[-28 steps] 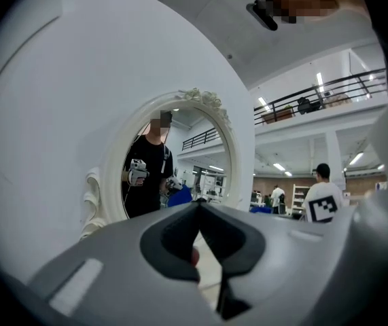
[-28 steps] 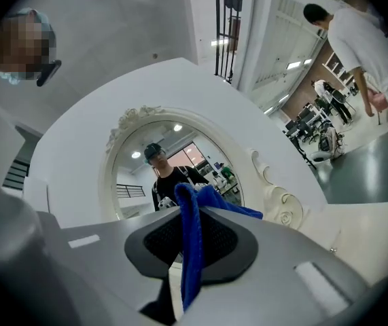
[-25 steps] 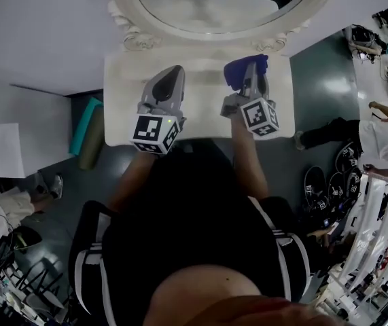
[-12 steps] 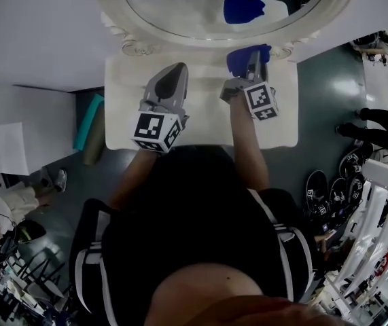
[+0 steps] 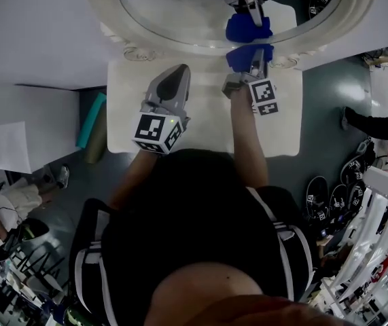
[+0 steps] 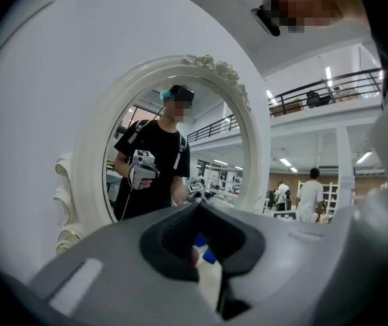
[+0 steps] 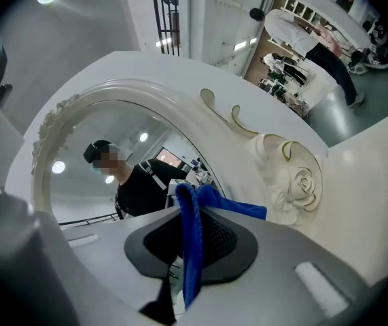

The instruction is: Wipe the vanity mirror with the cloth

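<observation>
Just below the lower rim of the vanity mirror [image 5: 180, 19], the right gripper [image 5: 253, 61] pinches the blue cloth [image 5: 237, 58] in its jaws, the glass lying straight ahead, while the left gripper [image 5: 175, 72] hangs farther back over the bench [image 5: 207, 124], jaws closed on nothing.

cloth [image 5: 242, 55]: deep blue
mirror frame [image 5: 102, 2]: cream white
left gripper [image 5: 176, 72]: grey, with black-and-white square markers
table [image 5: 207, 111]: white
shirt [image 5: 194, 209]: black
</observation>
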